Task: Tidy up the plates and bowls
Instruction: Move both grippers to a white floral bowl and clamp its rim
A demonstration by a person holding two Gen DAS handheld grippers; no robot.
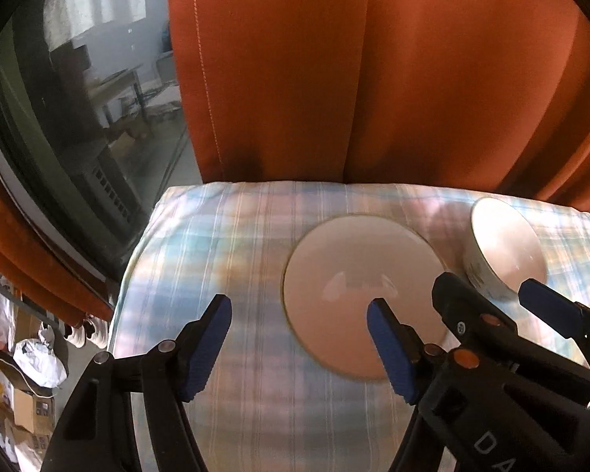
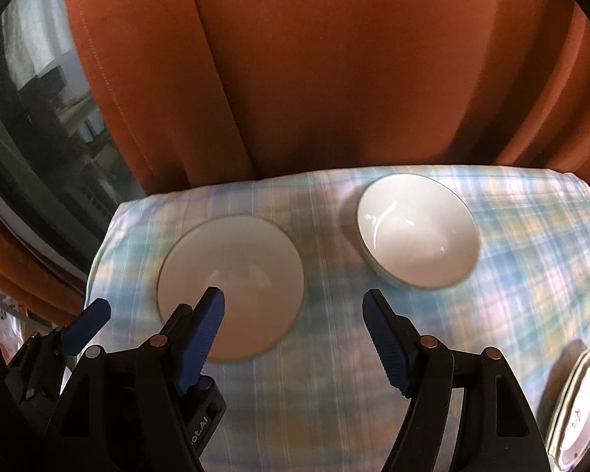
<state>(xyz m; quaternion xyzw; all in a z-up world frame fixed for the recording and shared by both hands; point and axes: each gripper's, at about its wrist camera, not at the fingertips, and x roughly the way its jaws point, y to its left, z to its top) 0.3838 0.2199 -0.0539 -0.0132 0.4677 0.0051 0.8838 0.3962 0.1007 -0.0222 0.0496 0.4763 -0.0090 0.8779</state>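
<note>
Both grippers hang above the table with nothing between their blue pads: the left gripper (image 1: 299, 322) stands spread over the near left part of the pale blue plaid tablecloth (image 1: 216, 228), and the right gripper (image 2: 293, 314) stands spread over the cloth between the two main pieces of crockery. The round white shallow plate (image 2: 232, 275) lies flat near the middle of the table, just left of the right gripper's line, and the white ceramic bowl with a thin dark rim (image 2: 419, 232) stands upright, mouth upward, further back and to the right, apart from the plate. A further stack of white patterned dishes (image 2: 582, 401) sits at the near right edge of the table, partly cut off. Being round, plate and bowl have no long axis across the table; each has only its vertical axis, the bowl opening upward. Risks, as judged: the glazed rims are smooth and may slip from the pads if pinched shallowly; the loose cloth may drag and carry a piece toward the edge; the two grippers work close together and may foul one another; the stack at the edge could be knocked off by the right arm.
</note>
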